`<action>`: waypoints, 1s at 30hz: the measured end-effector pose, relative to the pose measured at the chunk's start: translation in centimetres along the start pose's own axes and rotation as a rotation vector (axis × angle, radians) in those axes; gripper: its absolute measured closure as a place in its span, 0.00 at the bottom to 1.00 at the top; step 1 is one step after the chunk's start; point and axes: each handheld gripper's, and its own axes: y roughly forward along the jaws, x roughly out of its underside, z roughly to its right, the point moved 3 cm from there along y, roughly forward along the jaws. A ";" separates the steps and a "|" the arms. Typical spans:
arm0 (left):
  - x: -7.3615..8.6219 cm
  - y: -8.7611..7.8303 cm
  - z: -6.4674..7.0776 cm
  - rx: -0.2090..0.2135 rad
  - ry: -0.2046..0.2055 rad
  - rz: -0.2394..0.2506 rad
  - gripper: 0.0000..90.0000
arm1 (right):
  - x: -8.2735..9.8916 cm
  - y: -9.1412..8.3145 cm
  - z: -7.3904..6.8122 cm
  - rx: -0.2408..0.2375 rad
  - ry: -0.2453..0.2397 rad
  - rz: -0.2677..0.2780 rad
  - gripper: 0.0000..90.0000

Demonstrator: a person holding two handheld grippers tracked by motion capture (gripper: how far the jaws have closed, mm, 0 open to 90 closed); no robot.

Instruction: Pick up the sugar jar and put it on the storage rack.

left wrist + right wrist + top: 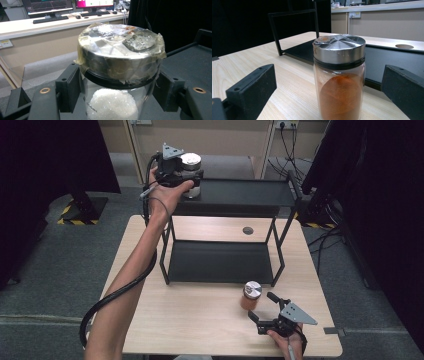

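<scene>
In the high view two glass jars with silver metal lids are counted, along with two grippers and one black metal two-tier shelf rack (225, 262) on a light wooden table (190, 320); the glass jar of white crystals (191, 167) is seen at the upper left of the frame, at the left end of the rack's top shelf, with the left gripper (187, 179) around it; the glass jar of orange-red powder (250, 295) stands on the table at the lower right, just in front of the rack, and the right gripper (263, 306) is held just beside it, jaws spread.

In the left gripper view the crumpled clear tape over the lid is made out, and the white-crystal jar (120, 75) is seen clamped between both jaws; monitors and keyboards are seen on a desk (37, 23) at the upper left.

In the right gripper view the orange powder jar (339, 77) is seen upright at centre frame between the parted jaws, neither touching it; the rack's lower shelf lies behind it.
</scene>
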 end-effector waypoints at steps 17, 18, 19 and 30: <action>0.9 -0.4 0.5 -0.033 -0.082 0.073 0.02 | 0.0 0.1 -0.1 -0.004 -0.001 0.001 0.00; 0.9 -0.4 0.5 -0.030 -0.067 0.080 0.01 | 0.0 0.1 -0.1 -0.005 -0.001 0.001 0.00; 0.8 -0.6 0.8 -0.041 -0.077 0.069 0.01 | 0.0 0.1 -0.1 -0.005 -0.001 0.001 0.00; 1.1 -2.3 1.2 -0.008 -0.066 0.079 0.01 | 0.0 0.1 -0.1 -0.005 -0.001 0.001 0.00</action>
